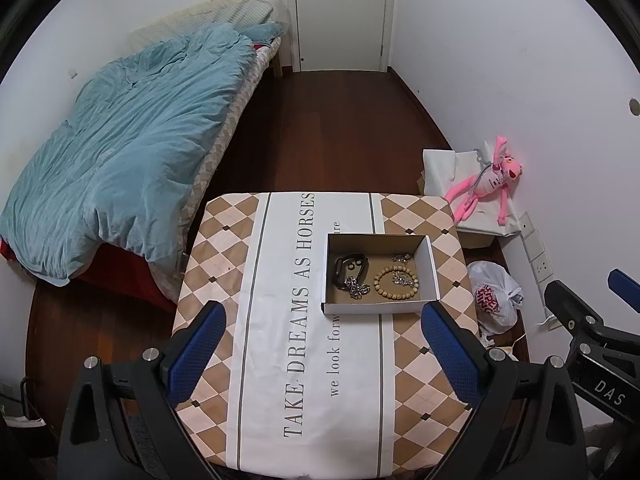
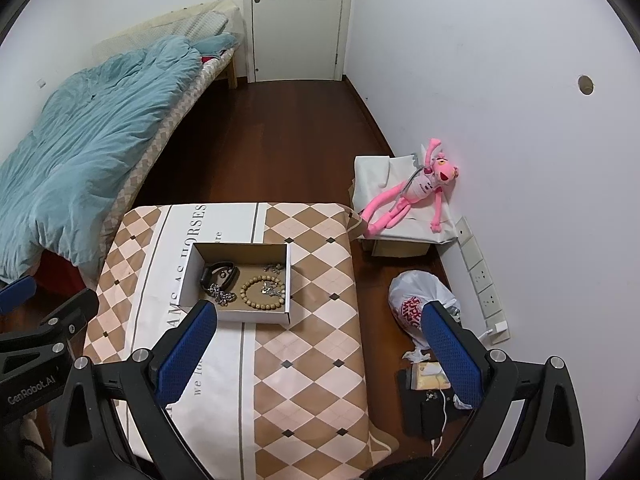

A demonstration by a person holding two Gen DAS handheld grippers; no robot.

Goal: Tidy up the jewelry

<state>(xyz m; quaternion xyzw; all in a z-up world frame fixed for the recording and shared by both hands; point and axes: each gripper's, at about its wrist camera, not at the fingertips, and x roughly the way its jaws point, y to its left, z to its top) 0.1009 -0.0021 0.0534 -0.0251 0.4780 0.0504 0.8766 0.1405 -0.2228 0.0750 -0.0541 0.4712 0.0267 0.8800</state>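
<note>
A shallow white cardboard box (image 1: 430,264) (image 2: 188,270) stands on the checkered table (image 1: 288,360) (image 2: 304,320). Inside lie a black band (image 1: 349,267) (image 2: 219,272), a silver chain (image 1: 357,288) (image 2: 222,295), a wooden bead bracelet (image 1: 397,282) (image 2: 264,292) and small silver pieces (image 1: 401,258) (image 2: 273,268). My left gripper (image 1: 323,354) is open and empty, high above the table in front of the box. My right gripper (image 2: 320,354) is open and empty, to the right of the box; its left finger overlaps the box's near corner in view.
A bed with a teal duvet (image 1: 120,148) is on the left. A pink plush toy (image 2: 416,196) lies on a white-covered box by the right wall. A white plastic bag (image 2: 420,306) and small items lie on the floor right of the table. A door (image 1: 340,12) is far back.
</note>
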